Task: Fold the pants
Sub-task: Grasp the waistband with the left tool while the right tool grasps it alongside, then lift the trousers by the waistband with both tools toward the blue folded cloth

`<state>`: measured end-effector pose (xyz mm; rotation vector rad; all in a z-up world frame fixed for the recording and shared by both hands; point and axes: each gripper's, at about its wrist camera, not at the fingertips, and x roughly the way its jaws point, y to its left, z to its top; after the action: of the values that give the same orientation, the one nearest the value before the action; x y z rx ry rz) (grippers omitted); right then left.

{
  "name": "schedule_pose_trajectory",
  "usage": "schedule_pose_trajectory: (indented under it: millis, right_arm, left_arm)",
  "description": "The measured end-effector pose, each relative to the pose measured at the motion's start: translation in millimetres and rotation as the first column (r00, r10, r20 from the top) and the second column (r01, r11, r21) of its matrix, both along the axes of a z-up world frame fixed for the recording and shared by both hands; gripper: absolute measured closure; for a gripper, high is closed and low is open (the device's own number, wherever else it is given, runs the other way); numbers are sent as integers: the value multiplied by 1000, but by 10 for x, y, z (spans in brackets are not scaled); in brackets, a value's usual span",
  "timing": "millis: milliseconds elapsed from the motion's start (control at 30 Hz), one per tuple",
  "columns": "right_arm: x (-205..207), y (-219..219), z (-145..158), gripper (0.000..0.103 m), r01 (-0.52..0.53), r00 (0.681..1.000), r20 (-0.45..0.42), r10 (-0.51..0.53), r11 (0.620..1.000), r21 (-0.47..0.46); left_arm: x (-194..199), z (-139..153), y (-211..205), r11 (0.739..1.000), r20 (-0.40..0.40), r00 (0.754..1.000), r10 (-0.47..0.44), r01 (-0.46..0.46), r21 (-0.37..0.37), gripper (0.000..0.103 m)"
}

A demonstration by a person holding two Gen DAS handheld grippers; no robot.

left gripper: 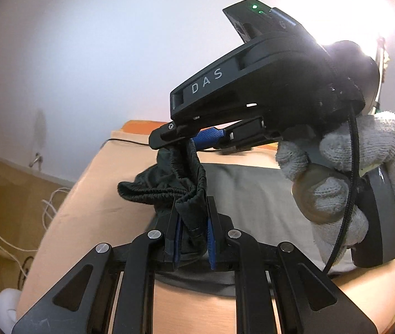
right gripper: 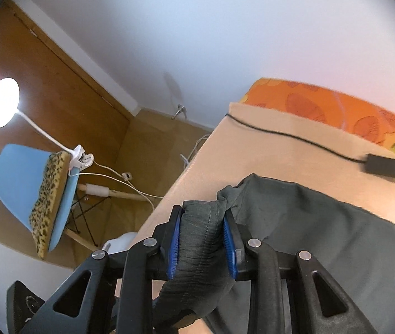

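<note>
While "DAS" marks the right tongs (left gripper: 182, 139), both apparently grip pants (left gripper: 186, 189).

counts of things in view

one pair of dark grey pants (right gripper: 303, 222). two hand-held grippers: the left hand-held gripper (left gripper: 193, 239) and the right hand-held gripper (right gripper: 201, 246). one gloved hand (left gripper: 345, 172). one blue chair (right gripper: 25, 192), one lit lamp (right gripper: 2, 103), one black cable (right gripper: 289, 135), and one orange patterned cushion (right gripper: 336, 108).
</note>
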<state>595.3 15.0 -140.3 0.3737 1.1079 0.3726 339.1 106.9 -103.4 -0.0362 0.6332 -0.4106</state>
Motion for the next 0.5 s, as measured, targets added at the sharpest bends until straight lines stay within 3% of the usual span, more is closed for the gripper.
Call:
schedule_pose_trajectory:
  millis: [67,167,367,500]
  right_arm:
    - [-58,-78,13,76,0,1000,-9,0,1000,0]
    - [-69,-82,-59,76,-34,998,-53,34,999,11]
    - [-54,331,-304,73,-195,974,-141,179,975,-106]
    - [-45,608,-465,64,-288,946,-210,249,940,-183]
  left_arm:
    - [-27,-33,-43,1000,-9,1000,-1,0,-3,90]
    - [-32,-169,47,995,-66,997,46,-51,-83,90]
    - [-121,-479,318,952,-186,969,163,-204,-230,90]
    - [-141,-599,367,940,-220,961,169,-224,-258,90]
